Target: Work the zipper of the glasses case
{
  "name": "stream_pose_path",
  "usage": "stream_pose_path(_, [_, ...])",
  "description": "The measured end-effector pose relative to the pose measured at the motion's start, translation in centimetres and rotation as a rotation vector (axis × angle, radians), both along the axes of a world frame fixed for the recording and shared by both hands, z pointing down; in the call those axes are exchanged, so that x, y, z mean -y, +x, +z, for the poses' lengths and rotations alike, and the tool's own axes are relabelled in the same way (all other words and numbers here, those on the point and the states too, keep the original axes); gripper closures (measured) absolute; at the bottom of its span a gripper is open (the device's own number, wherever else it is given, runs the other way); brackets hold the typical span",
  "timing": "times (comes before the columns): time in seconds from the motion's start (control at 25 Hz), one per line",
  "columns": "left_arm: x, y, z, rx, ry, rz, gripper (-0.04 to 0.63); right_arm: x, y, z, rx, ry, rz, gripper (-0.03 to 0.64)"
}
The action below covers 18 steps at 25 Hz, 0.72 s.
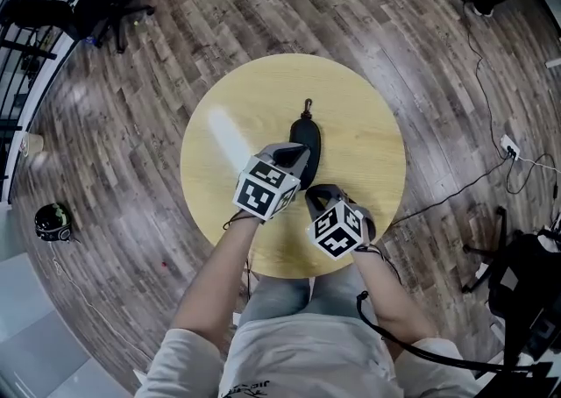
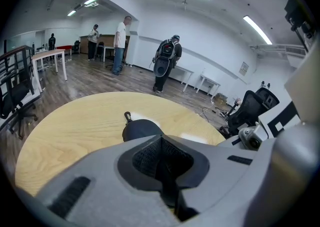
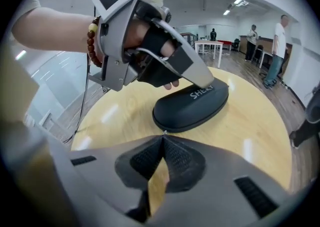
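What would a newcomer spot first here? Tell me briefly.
A black glasses case lies at the middle of the round wooden table. The left gripper rests its shut fingers on the case's top, while the right gripper pinches what looks like the zipper pull at its near end.

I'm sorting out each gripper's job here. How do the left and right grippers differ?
The left gripper rests on top of the glasses case, while the right gripper sits at the case's near end, at seam level. The left gripper's jaws are together with nothing between them; the right gripper's jaw tips pinch a small metal piece, seemingly the zipper pull. Both are shut and at the case.
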State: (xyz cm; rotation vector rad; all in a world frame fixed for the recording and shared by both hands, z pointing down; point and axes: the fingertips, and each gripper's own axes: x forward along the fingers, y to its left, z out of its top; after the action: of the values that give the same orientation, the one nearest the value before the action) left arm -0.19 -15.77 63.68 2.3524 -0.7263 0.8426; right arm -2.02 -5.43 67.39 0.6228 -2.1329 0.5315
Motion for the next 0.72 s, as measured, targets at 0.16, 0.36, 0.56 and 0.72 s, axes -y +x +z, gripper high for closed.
stream_pose_path(0.16, [0.1, 0.1, -0.3, 0.015, 0.010, 0.018, 0.588, 0.4, 0.6, -0.2, -0.013, 0.020, 0.021, 0.615])
stream_pose_path(0.36, [-0.6, -0.5, -0.3, 0.044, 0.004, 0.025, 0.586, 1.1, 4.0, -0.3, -0.053, 0.043, 0.076, 0.615])
stream_pose_path(0.56, [-2.1, 1.0, -0.9, 0.031, -0.002, 0.043, 0.586, 2.7, 8.4, 0.2, -0.102, 0.077, 0.104, 0.615])
stream_pose_path(0.72, [-3.0, 3.1, -1.6, 0.022, 0.026, 0.093, 0.586, 4.2, 9.6, 0.2, -0.125, 0.108, 0.092, 0.615])
